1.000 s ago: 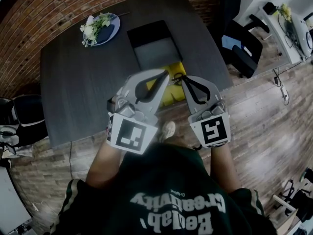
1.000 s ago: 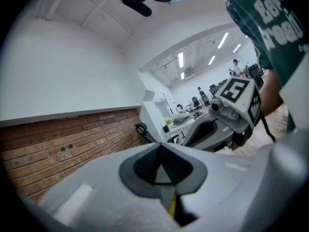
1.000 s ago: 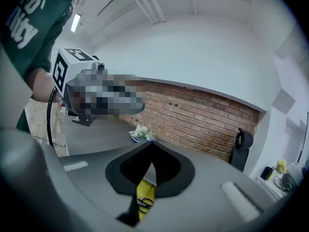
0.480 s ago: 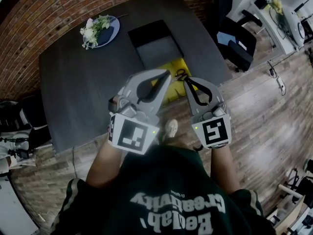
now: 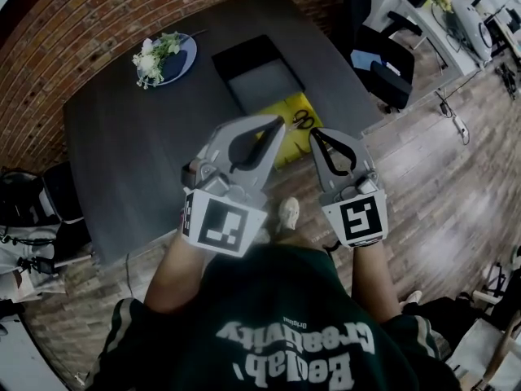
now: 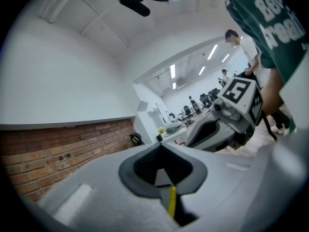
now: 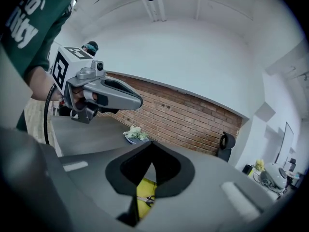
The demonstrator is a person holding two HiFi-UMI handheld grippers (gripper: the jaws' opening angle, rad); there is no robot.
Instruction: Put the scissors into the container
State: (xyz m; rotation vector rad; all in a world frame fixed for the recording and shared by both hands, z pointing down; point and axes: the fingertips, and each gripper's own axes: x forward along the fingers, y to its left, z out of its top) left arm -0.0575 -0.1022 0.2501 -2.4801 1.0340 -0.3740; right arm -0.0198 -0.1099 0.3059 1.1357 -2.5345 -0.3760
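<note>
Black-handled scissors (image 5: 303, 119) lie on a yellow mat (image 5: 291, 106) near the front edge of the dark table (image 5: 138, 153). Just behind the mat stands an open black container (image 5: 248, 54) with nothing in it. Both grippers hover above the table's front edge, short of the mat. My left gripper (image 5: 279, 123) is shut and empty, its tip over the mat's left side. My right gripper (image 5: 314, 133) is shut and empty too, just on the near side of the scissors. Through the right gripper's (image 7: 150, 145) hollow I see the scissors (image 7: 148, 199) on yellow. The left gripper view shows its shut jaws (image 6: 161, 145).
A blue plate with white flowers (image 5: 165, 49) sits at the table's back left. Office chairs (image 5: 384, 70) stand on the wooden floor to the right, and a dark chair (image 5: 41, 210) to the left. A brick wall runs behind the table.
Both grippers stay shut and nearly still. The head view has drifted, and the scissors now show clear beyond the right gripper's tip instead of touching it in the picture.
</note>
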